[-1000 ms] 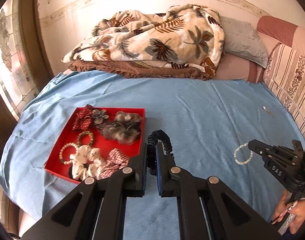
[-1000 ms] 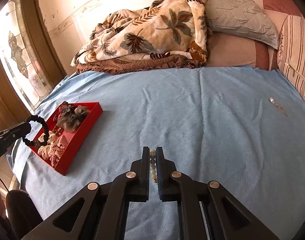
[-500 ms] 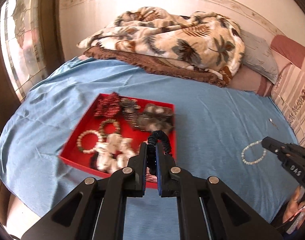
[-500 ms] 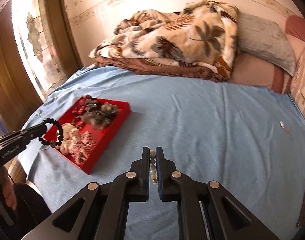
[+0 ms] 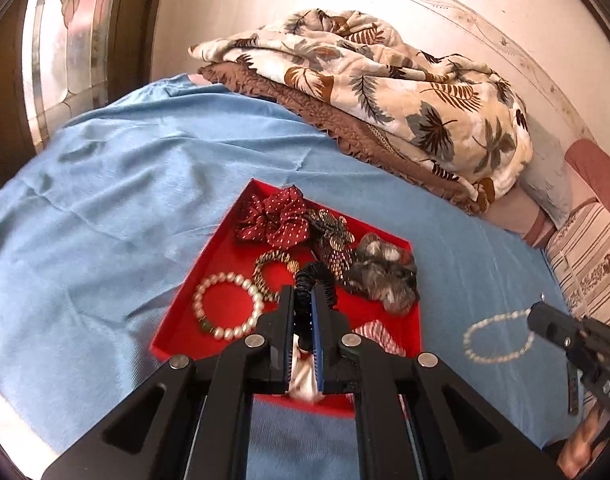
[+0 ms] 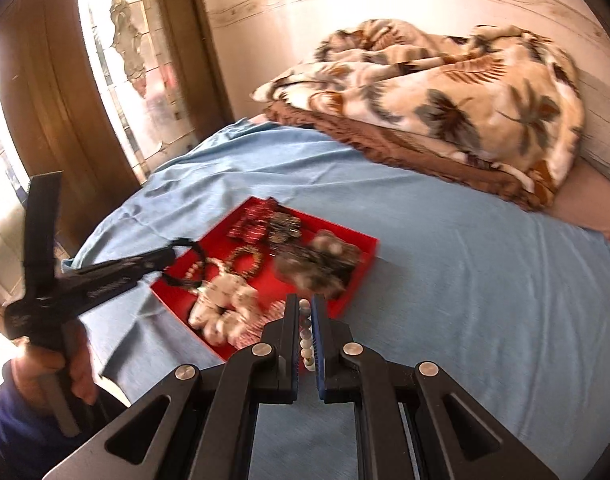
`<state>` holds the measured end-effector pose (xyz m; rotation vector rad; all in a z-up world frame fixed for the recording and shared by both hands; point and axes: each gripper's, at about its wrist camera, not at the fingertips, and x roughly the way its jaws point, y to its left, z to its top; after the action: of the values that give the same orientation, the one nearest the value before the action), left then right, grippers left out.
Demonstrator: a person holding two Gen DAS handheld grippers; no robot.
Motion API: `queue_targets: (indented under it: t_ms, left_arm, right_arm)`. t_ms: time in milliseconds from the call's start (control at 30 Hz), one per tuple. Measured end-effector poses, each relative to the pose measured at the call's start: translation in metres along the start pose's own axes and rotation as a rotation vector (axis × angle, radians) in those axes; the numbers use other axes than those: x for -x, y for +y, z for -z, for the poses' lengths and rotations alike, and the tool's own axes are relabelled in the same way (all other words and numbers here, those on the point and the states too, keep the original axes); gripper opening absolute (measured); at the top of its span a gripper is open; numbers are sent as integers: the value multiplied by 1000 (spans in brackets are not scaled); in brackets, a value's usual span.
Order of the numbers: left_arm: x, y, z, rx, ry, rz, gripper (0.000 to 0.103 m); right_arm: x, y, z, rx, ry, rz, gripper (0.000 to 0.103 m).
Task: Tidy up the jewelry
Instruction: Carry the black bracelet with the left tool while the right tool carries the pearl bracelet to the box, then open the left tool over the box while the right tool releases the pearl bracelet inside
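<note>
A black scrunchie (image 5: pixel 314 276) is clamped in the nearly closed left hand-held gripper (image 5: pixel 303 300) and hangs over the red tray (image 5: pixel 221 240) on the blue bed (image 5: pixel 105 200). A pearl bracelet (image 5: pixel 495 338) is pinched between the closed jaws of the right hand-held gripper (image 6: pixel 304 308), hanging clear of the sheet to the tray's right. Noted in the tray: a red dotted scrunchie (image 5: pixel 275 220), a grey furry scrunchie (image 5: pixel 385 276), a pearl ring (image 5: pixel 227 306), a gold bangle (image 5: pixel 273 270) and a white scrunchie (image 6: pixel 225 304).
</note>
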<state>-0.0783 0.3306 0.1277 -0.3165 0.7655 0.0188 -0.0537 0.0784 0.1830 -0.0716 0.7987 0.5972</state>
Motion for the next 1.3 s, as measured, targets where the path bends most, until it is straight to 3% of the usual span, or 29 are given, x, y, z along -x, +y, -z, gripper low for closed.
queue_targets:
  t_ms: [200,533,700,933,1067,1200,1300]
  left_arm:
    - [-42,3,-16,10,36,28,8]
    - [-90,40,-30,156,87,80,8]
    - [-103,28,-24,87,128,20,8]
    - [-112,16,-15,42,178,86,7]
    - [-113,11,-13,27,185,81,8]
    - [-109,11,-13,26,175,76,14]
    - [-100,12,-12,21,151,67,29]
  right_arm:
    - [-35,25,-19,20,30,-30,7]
    - [-100,31,-33,-56,90,-72,7]
    - [-136,29,-16,-57,165,-33,7]
    - [-148,16,-1,-56,200,23,7]
    - [-148,8,4,-71,210,36,8]
    - [-146,8,5,-74,209,33,8]
    - [-141,11,4,-62,196,38,13]
